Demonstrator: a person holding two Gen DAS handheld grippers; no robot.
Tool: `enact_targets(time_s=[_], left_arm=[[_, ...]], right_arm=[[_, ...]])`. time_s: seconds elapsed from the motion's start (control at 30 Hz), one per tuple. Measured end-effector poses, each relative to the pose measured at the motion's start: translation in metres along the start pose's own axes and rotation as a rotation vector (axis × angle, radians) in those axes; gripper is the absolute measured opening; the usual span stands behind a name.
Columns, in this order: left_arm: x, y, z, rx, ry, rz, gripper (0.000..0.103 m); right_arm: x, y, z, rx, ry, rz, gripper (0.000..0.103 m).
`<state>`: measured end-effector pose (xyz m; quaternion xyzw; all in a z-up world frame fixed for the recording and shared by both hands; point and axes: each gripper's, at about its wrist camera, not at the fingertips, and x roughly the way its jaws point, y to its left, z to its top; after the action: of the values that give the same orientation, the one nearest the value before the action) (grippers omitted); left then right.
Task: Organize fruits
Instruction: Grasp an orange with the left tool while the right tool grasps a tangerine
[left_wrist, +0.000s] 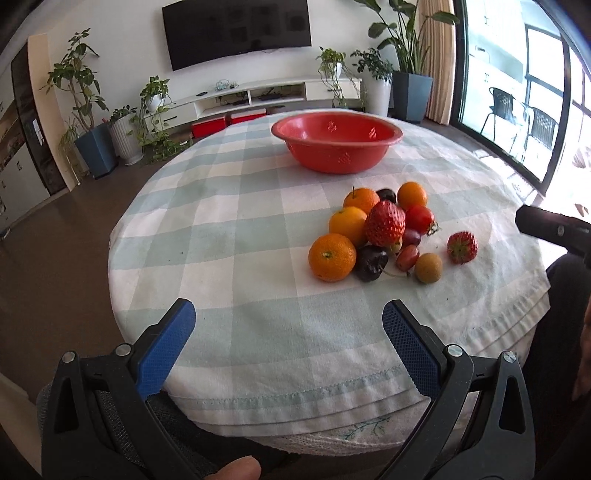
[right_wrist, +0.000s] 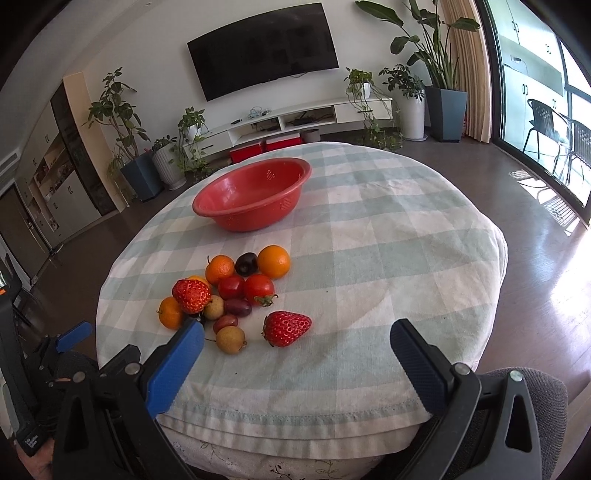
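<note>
Loose strawberry (right_wrist: 286, 328) just right of fruit pile (right_wrist: 229, 295), before red bowl (right_wrist: 251, 194): soft, bruisable, best pinched lightly across shoulders; left gripper (left_wrist: 288, 325), right gripper (right_wrist: 295, 347) wide open, empty.

A round table under a pale green and white checked tablecloth (left_wrist: 240, 221) fills the near ground. On the far wall hangs a dark, switched-off television (right_wrist: 264, 50), and below it runs a long white media console (right_wrist: 295, 120) with open shelves. 2 red boxes (right_wrist: 264, 147) sit on the floor under the console. Potted plants line the far wall: a leafy one in a dark blue pot (left_wrist: 95, 155) at far left, a white ribbed pot (left_wrist: 126, 142) beside it, and a tall broad-leaved plant in a dark pot (right_wrist: 445, 110) at far right. A beige curtain (right_wrist: 465, 66) hangs by the glass door at right, with black chairs (left_wrist: 517, 110) outside. The floor (right_wrist: 535, 258) is dark and glossy.
</note>
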<state>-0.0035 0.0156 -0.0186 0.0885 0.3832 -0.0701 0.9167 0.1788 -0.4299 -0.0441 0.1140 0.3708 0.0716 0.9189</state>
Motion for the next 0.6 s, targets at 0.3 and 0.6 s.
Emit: enact_targets(time_s=[0.3,0.6], left_arm=[[0.017,0.015,0.034,0.083,0.053,-0.07,0.103],[0.052,0.01,0.055,0.226,0.143,-0.286,0.061]], right_arm=[[0.011,-0.008,-0.003,0.023,0.079,0.038,0.097],[0.012,-0.014,0.008,0.043,0.095,0.051,0.097]])
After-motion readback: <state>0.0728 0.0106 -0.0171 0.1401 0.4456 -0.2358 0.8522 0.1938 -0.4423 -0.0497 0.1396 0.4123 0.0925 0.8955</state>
